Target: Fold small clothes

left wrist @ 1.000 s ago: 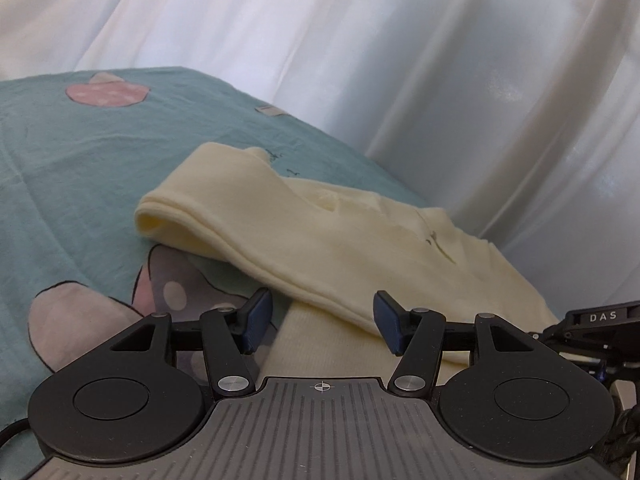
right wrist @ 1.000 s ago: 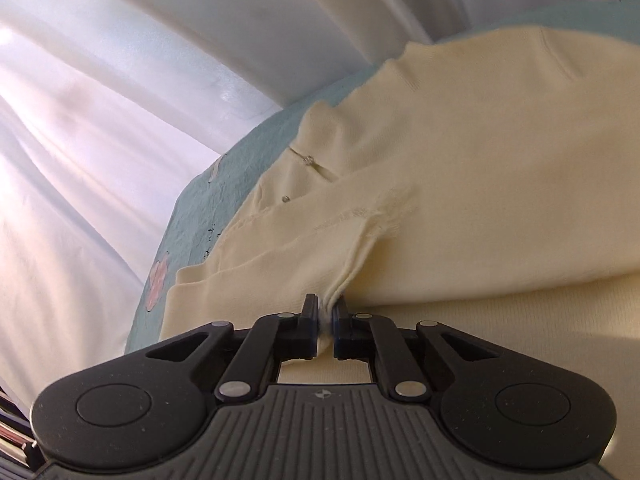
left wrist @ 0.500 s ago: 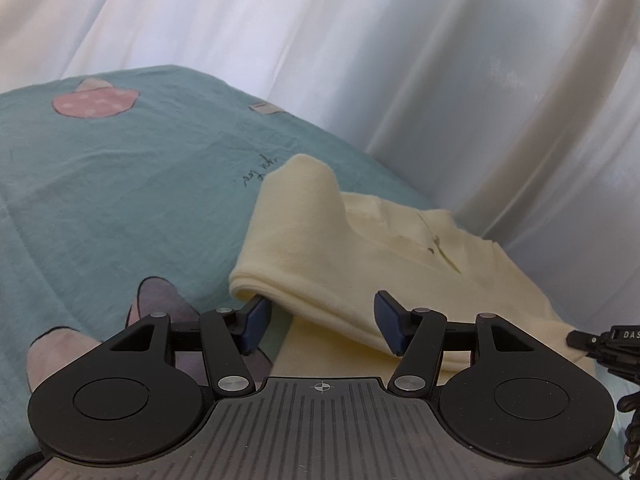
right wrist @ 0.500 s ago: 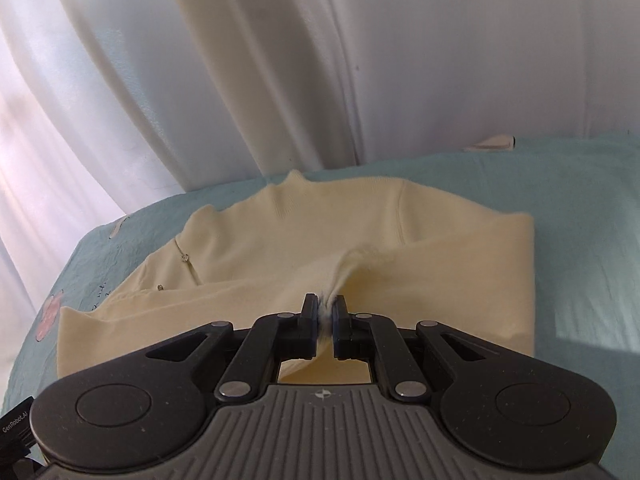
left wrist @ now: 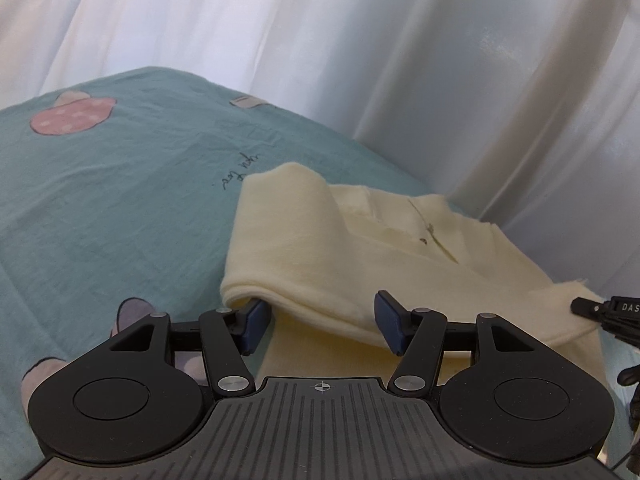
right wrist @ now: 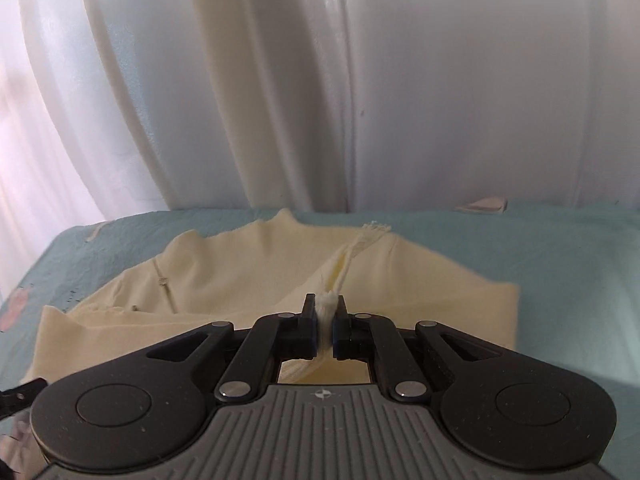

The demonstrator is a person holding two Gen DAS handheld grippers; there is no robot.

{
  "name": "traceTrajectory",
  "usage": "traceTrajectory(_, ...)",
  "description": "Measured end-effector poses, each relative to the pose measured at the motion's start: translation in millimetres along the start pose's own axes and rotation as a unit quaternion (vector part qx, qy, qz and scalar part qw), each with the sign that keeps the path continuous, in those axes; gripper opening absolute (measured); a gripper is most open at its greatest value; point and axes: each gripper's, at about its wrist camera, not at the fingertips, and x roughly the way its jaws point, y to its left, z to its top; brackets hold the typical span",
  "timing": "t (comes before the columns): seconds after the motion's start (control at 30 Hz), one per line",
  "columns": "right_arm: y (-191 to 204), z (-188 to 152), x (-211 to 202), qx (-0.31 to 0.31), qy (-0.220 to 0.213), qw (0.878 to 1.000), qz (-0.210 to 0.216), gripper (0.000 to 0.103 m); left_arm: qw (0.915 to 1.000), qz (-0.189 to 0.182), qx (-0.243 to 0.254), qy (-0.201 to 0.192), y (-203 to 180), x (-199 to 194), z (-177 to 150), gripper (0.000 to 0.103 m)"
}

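A small cream knit garment (left wrist: 360,248) lies on the teal bedsheet (left wrist: 120,208), one part folded over the rest, the fold edge toward me. My left gripper (left wrist: 322,322) is open, its blue pads on either side of that folded edge, holding nothing. In the right wrist view the same garment (right wrist: 240,280) spreads out ahead. My right gripper (right wrist: 325,312) is shut on a pinched bunch of its cream fabric, with a ridge of cloth running away from the jaws.
White curtains (left wrist: 360,60) hang close behind the bed in both views. The sheet has pink mushroom prints (left wrist: 70,118) and handwriting-style lettering (left wrist: 242,172). The right gripper's body (left wrist: 608,312) shows at the left view's right edge.
The folded part has been drawn rightward across the garment, uncovering the sheet on the left. The right gripper, still clamped on fabric, has pulled it back and levelled out. The left gripper stayed open.
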Motion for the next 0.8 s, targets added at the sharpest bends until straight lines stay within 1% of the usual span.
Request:
traceTrajectory(0.03, -2, 0, -2, -0.018, -0.009, 1.000, -0.023, 0.006, 1.0000, 0.000, 0.007, 0.001, -2, -1, 1, 0.064)
traceTrajectory(0.07, -5, 0, -2, -0.028, -0.008, 0.999, -0.036, 0.006, 0.9999, -0.001, 0.013, 0.004, -4, -1, 1, 0.064)
traceTrajectory(0.17, -23, -3, 4, -0.013, 0.020, 0.999, -0.032, 0.006, 0.9997, -0.002, 0.022, 0.013, -10, -4, 1, 0.064)
traceTrajectory(0.27, -36, -8, 2, -0.010, 0.014, 0.998, -0.057, 0.006, 0.9993, -0.008, 0.037, -0.004, -15, -14, 3, 0.064)
traceTrajectory(0.33, -45, -9, 2, 0.009, 0.018, 0.998, -0.067, 0.007, 0.9984, -0.003, 0.053, -0.016, -19, -21, 6, 0.065)
traceTrajectory(0.37, -47, -9, 0, 0.018, 0.021, 0.996, -0.083, 0.008, 0.9980, -0.003, 0.061, -0.017, -22, -22, 9, 0.066)
traceTrajectory(0.43, -46, -9, -3, 0.022, 0.015, 0.993, -0.113, 0.021, 0.9974, -0.008, 0.070, -0.015, -27, -21, 13, 0.066)
traceTrajectory(0.47, -43, -9, -8, 0.024, 0.002, 0.993, -0.114, 0.024, 0.9970, -0.012, 0.075, -0.013, -31, -20, 14, 0.066)
traceTrajectory(0.5, -41, -10, -13, 0.027, -0.008, 0.995, -0.101, 0.026, 0.9965, -0.014, 0.081, -0.012, -35, -17, 15, 0.066)
traceTrajectory(0.53, -35, -12, -15, 0.029, -0.008, 0.997, -0.072, 0.026, 0.9959, -0.017, 0.088, -0.011, -39, -15, 15, 0.066)
traceTrajectory(0.6, -22, -17, -9, 0.014, 0.021, 0.999, -0.022, 0.024, 0.9938, -0.026, 0.108, -0.001, -49, -6, 13, 0.066)
traceTrajectory(0.63, -15, -21, -3, 0.000, 0.037, 0.999, -0.012, 0.023, 0.9928, -0.032, 0.115, 0.004, -54, 0, 12, 0.066)
traceTrajectory(0.7, -5, -29, 15, -0.026, 0.066, 0.997, -0.017, 0.016, 0.9907, -0.036, 0.130, 0.021, -63, 17, 8, 0.065)
traceTrajectory(0.73, -1, -31, 18, -0.040, 0.053, 0.998, -0.023, 0.016, 0.9896, -0.033, 0.138, 0.026, -65, 25, 7, 0.065)
traceTrajectory(0.77, 3, -31, 21, -0.055, 0.052, 0.997, -0.031, 0.016, 0.9888, -0.025, 0.144, 0.033, -67, 33, 6, 0.064)
traceTrajectory(0.8, 6, -28, 24, -0.058, 0.054, 0.996, -0.034, 0.016, 0.9878, -0.009, 0.150, 0.042, -68, 43, 5, 0.063)
